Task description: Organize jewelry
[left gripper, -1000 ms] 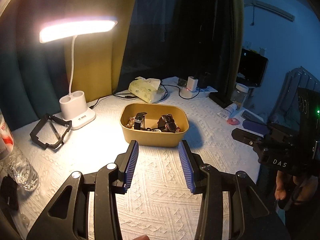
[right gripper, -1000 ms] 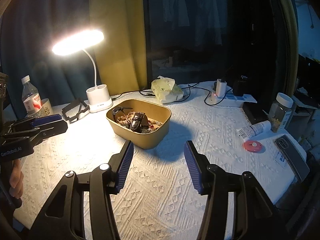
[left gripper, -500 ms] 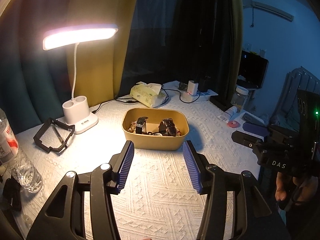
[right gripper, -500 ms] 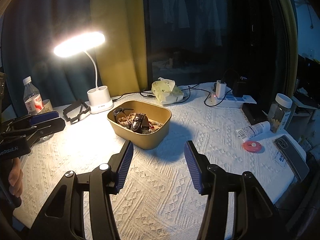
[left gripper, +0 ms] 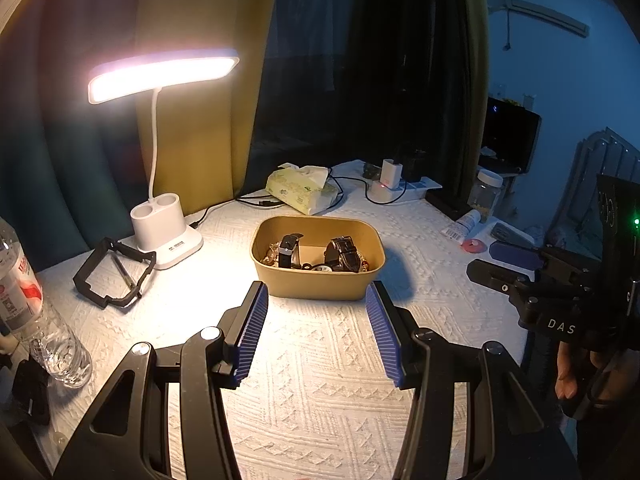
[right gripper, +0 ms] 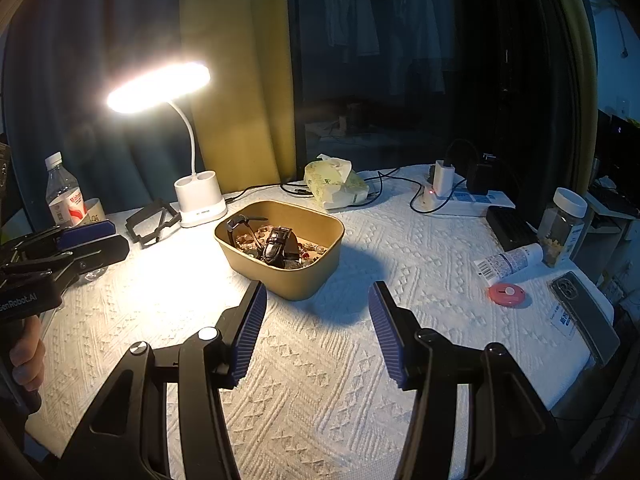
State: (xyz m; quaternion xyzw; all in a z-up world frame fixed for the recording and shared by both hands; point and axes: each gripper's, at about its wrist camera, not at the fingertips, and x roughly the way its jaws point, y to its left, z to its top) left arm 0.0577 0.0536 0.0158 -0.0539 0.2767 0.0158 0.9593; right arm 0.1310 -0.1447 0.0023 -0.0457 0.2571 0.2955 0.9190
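A tan box (left gripper: 316,284) sits mid-table on the white cloth; it holds black and brown watches (left gripper: 344,254) and small jewelry pieces. It also shows in the right wrist view (right gripper: 288,276), with the watches (right gripper: 278,246) inside. My left gripper (left gripper: 316,292) is open and empty, just short of the box's near wall. My right gripper (right gripper: 316,292) is open and empty, near the box's front right corner. Each gripper shows in the other's view: the right one (left gripper: 516,268) at the right edge, the left one (right gripper: 76,246) at the left edge.
A lit white desk lamp (left gripper: 166,236) and a black frame (left gripper: 114,274) stand left of the box, a water bottle (left gripper: 36,312) further left. Behind lie a tissue pack (left gripper: 304,190) and a power strip (right gripper: 460,200). At right: a jar (right gripper: 564,226), tube (right gripper: 508,260), pink disc (right gripper: 506,294), phone (right gripper: 580,312).
Both grippers have drawn back a little from the box, which now looks smaller and farther. Jaws stay open and empty.
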